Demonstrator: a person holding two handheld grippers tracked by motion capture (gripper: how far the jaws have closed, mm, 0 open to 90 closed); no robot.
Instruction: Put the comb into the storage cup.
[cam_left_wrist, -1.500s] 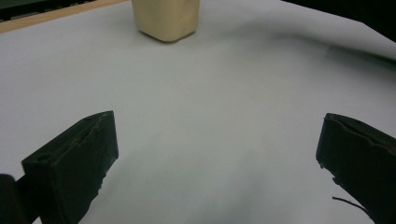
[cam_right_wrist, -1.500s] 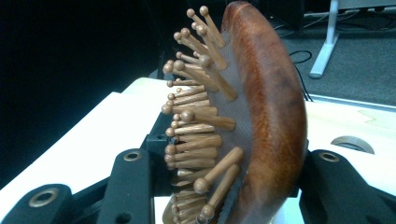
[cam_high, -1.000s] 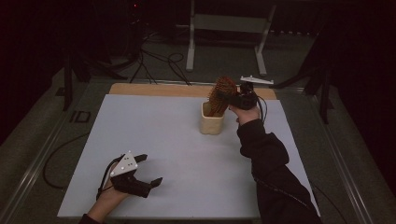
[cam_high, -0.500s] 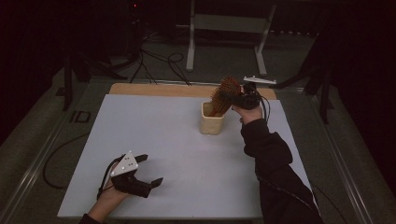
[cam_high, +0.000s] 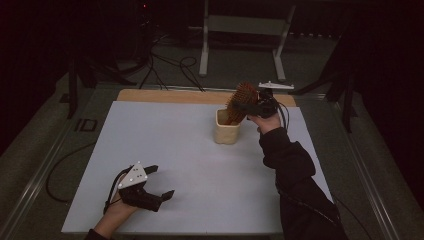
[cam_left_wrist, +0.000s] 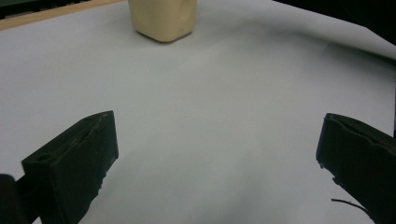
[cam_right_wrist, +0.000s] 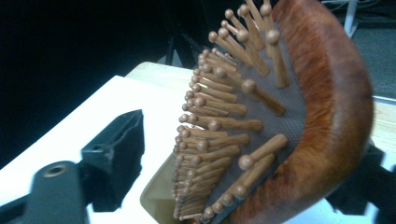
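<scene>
No text, label, brand, number or sign can be read anywhere in these pictures.

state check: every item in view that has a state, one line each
hairbrush: handle down in the cup, leaning, head sticking out above the rim.
cup: upright on the table, holds the brush.
right gripper: jaws have just been opening, now apart either side of the brush head, pads off it.
left gripper: open, nothing between the jaws, low over the white table.
</scene>
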